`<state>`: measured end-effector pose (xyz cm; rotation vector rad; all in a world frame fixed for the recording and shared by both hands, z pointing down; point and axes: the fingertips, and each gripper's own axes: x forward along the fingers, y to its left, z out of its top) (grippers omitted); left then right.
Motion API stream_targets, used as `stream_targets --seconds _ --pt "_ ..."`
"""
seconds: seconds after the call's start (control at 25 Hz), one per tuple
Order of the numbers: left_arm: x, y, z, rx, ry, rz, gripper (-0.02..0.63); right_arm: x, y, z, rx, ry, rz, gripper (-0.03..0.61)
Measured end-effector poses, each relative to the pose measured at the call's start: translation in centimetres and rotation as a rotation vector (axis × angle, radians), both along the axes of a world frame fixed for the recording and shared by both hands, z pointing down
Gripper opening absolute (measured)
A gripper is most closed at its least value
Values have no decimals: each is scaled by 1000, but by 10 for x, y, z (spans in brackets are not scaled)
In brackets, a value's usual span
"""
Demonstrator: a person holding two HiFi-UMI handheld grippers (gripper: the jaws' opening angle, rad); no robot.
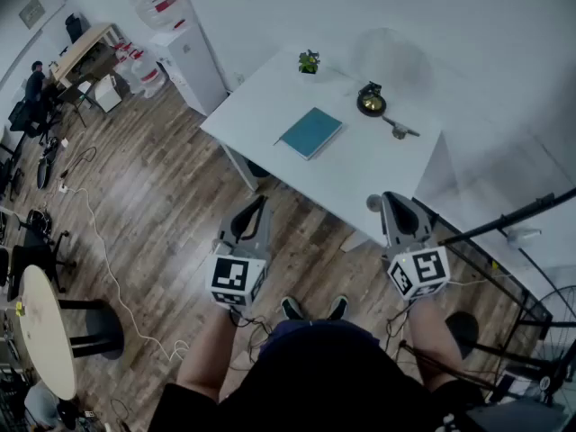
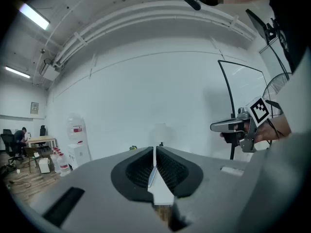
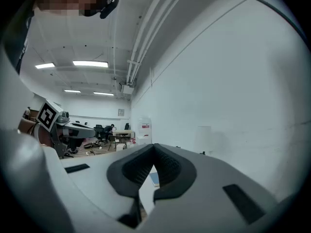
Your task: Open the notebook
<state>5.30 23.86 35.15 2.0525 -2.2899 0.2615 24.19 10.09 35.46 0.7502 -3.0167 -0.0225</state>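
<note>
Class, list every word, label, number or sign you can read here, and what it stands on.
None can be read.
Water bottle: red label, too blurred.
Wall frame: too small.
Left tongs and right tongs: square code markers on their cubes, no words.
Notebook: plain cover.

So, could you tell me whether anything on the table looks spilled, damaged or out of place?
Nothing stands out. The teal notebook lies closed and flat on the white table, apart from the small plant and the dark round object near the far edge. No spill or damage shows in the head view.
</note>
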Motion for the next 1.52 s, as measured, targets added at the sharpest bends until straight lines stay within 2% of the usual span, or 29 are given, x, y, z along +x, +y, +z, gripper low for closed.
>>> stream_targets --seconds 0.36,0.52,0.72,0.88,1.08,1.36,1.4,1.52 --pt "26 -11 -1 6 -8 -29 20 26 -13 2 -14 -5 -24 3" --pt "30 -11 7 -18 -10 -61 20 31 -25 12 -37 -6 -30 3" --pt "13 1 31 -63 -24 -114 20 20 -37 29 -74 -14 -44 5" --pt "-16 6 53 -100 -54 -114 20 5 -39 40 -105 1 -17 5" --pt "-63 -10 73 -125 -115 -38 20 -26 -50 35 -107 12 62 5" --pt "-129 -39 100 -149 -261 142 21 -83 -47 35 -96 46 183 5" --pt "-136 -44 105 -152 -270 170 28 -89 -45 36 -95 53 200 5" --pt "-151 -58 119 -162 -258 236 106 -101 -42 40 -103 81 246 5"
